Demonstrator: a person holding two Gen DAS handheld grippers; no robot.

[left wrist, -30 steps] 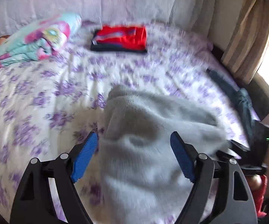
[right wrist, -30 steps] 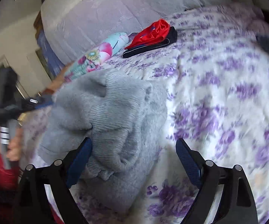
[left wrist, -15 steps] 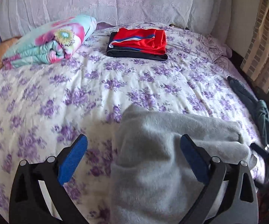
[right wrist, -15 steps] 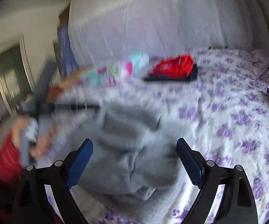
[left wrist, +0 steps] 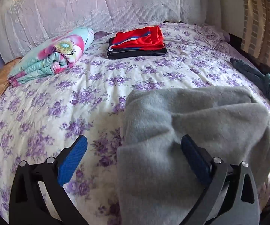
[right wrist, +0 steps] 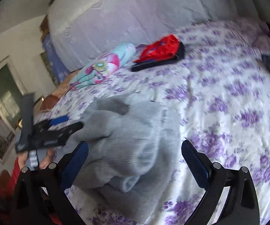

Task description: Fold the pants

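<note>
The grey fleece pants (left wrist: 187, 131) lie bunched in a loose heap at the near edge of the bed. In the right wrist view the pants (right wrist: 135, 140) sit crumpled between and ahead of the fingers. My left gripper (left wrist: 133, 155) is open and empty, its right finger over the pants' near left part. My right gripper (right wrist: 135, 161) is open and empty just above the heap. The left gripper also shows in the right wrist view (right wrist: 60, 125) at the pants' left side.
A floral purple bedspread (left wrist: 60, 103) covers the bed. A folded red and black garment (left wrist: 136, 41) and a rolled flowered blanket (left wrist: 54, 54) lie at the back. Dark teal clothing (left wrist: 262, 80) hangs over the right edge. A headboard cover (left wrist: 97, 5) stands behind.
Both grippers have pulled back from the pants and stayed open. The pants have settled lower onto the bed, and the left view has shifted left of the heap.
</note>
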